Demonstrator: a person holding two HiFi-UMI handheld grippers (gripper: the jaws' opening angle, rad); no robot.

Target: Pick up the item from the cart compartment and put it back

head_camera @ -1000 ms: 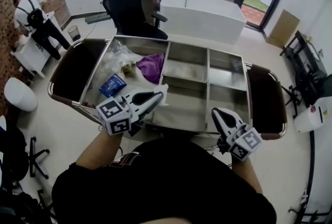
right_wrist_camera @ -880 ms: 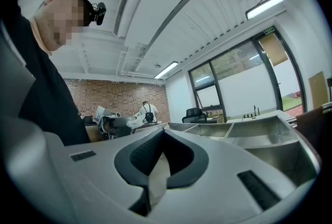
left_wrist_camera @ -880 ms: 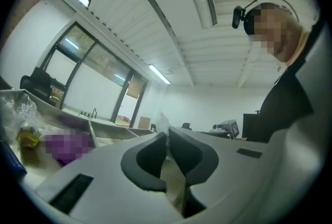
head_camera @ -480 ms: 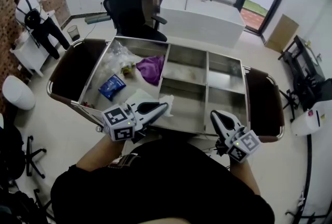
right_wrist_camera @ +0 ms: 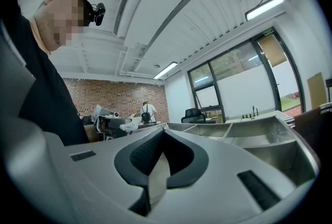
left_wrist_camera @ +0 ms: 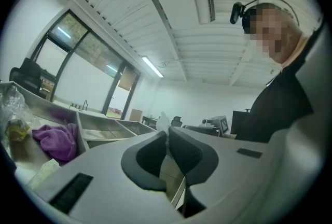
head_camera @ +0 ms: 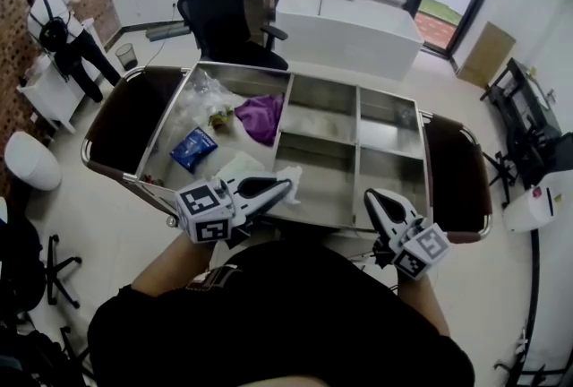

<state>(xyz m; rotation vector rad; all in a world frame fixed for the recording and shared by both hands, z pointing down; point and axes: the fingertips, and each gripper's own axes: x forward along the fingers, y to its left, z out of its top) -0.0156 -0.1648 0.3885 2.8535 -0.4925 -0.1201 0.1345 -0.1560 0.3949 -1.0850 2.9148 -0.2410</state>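
Head view: left gripper (head_camera: 282,185) pinches one thin, crumpled white scrap (head_camera: 291,172) above the cart (head_camera: 356,157)'s near compartments; one purple cloth (head_camera: 261,116) and one blue packet (head_camera: 193,148) lie in the left bin.

Left gripper view: the scrap's tip (left_wrist_camera: 162,120) pokes above the clamped jaws.

Right gripper view: right gripper (right_wrist_camera: 162,132) closed, empty.

12 o'clock: middle compartments (head_camera: 315,184) open to you | 11 o'clock: purple cloth (head_camera: 260,116), blue packet (head_camera: 193,148), plastic bag (head_camera: 208,90) block you
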